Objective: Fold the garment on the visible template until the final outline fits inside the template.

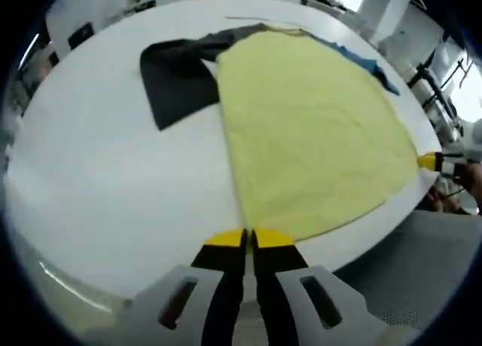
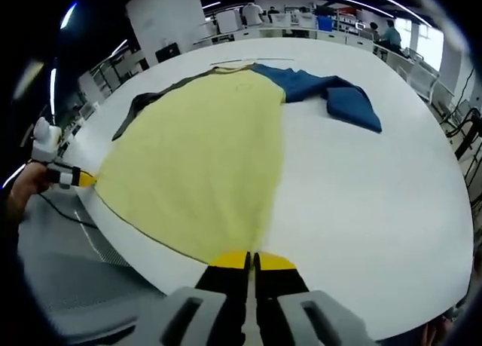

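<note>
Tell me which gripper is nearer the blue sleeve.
Right. The right gripper holds the yellow garment's hem on the blue sleeve's side; the left gripper holds it on the dark sleeve's side.

Opposite hem corners, both facing garment (image 1: 301,127)

Left gripper (image 1: 248,239): two black jaws with yellow tips, grey moulded mounts behind, each with a slotted opening. Right gripper (image 2: 250,260): same build (black jaws, yellow tips, grey slotted mounts). Seen from the other's view, each shows a yellow tip and white body.
</note>
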Tool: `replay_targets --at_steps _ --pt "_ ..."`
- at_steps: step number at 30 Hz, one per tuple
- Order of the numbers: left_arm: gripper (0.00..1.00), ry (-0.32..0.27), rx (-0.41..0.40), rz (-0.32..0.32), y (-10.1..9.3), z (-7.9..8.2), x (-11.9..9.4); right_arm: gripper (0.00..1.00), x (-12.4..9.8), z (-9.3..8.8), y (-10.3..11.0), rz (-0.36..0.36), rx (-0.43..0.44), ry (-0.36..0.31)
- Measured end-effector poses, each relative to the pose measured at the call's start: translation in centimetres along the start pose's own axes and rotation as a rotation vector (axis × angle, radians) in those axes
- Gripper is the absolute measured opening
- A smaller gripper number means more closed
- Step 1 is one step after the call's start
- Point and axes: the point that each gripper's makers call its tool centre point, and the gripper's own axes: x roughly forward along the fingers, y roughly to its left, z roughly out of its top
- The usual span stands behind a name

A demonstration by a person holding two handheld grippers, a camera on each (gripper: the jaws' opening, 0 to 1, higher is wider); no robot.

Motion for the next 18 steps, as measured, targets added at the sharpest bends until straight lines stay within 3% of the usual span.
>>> replay_targets --at_steps 9,14,18 --pt "0.02 0.001 -0.007 0.005 -0.1 -0.1 -0.1 0.00 -0.1 -0.1 0.0 -0.001 -0.001 0.000" --pt "0.15 -0.019 -0.021 0.020 -0.1 0.3 -0.9 0.04 -0.7 0.8 -0.4 -0.009 0.004 -0.034" --pt "0.26 -0.122 -0.004 -0.024 -1.2 2.4 -1.6 0.10 -1.1 2.1 -1.1 -0.023 0.016 -0.062"
